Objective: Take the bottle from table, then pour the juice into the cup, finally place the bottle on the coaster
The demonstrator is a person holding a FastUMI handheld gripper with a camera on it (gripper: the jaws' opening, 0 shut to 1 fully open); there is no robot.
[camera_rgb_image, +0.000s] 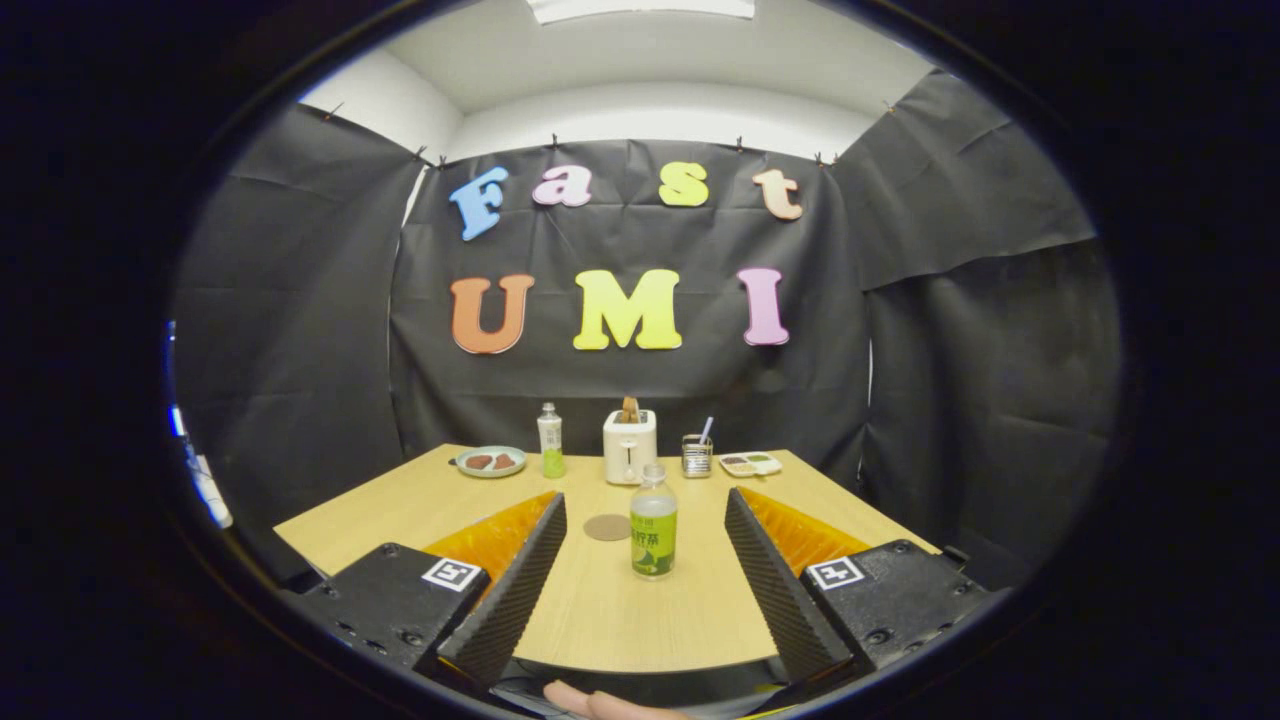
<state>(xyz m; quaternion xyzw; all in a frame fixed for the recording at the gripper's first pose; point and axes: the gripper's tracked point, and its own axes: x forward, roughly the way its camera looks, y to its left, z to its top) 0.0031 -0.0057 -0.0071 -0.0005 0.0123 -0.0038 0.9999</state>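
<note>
A clear bottle (653, 522) with a green label and yellow-green juice stands upright on the wooden table (420, 500). It shows in the gap between my fingers, touching neither. My gripper (645, 498) is open, and its black ridged fingers (520, 580) stand wide apart on either side of the bottle. A round brown coaster (607, 527) lies flat just left of the bottle. Farther back and a little right stands a small clear cup (697, 456) with a thin stick in it.
Along the table's far edge stand a second green-labelled bottle (550, 440), a white toaster (629, 447) with bread in it, a plate (490, 461) of brown pieces at the left and a small tray (750, 464) at the right. A person's fingertip (610, 705) shows below the gripper.
</note>
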